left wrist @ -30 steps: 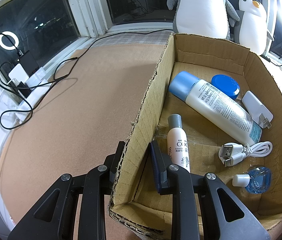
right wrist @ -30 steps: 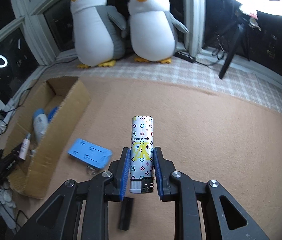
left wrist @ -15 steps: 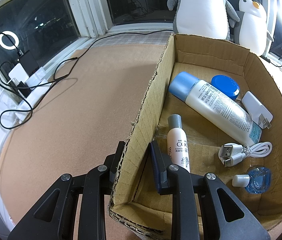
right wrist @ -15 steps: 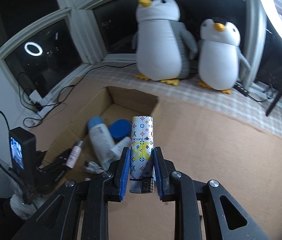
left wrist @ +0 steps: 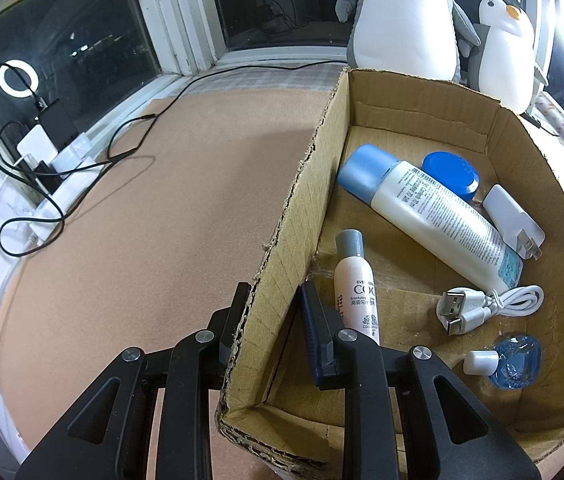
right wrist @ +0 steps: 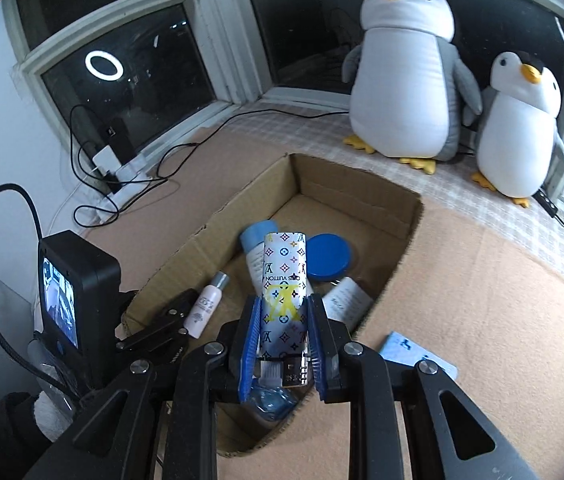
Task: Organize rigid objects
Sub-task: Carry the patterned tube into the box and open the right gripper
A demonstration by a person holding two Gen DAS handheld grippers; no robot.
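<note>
box (left wrist: pixel 370 120) far end bare, bottles (left wrist: pixel 442 216) mid-floor

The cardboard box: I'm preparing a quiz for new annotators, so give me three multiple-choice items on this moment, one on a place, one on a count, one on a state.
1. Where is the left gripper?
A. Astride the box's side wall
B. Above the penguins
C. On the power strip

2. How many plush penguins stand by the window?
A. One
B. Two
C. Four

3. What state is the right gripper in?
A. Open and empty
B. Shut on the blue jar
C. Shut on the patterned lighter

Answers:
1. A: one finger is outside the cardboard box wall and one inside.
2. B: a large and a small one sit side by side.
3. C: the blue pads press both sides of the patterned lighter, above the box.
</note>
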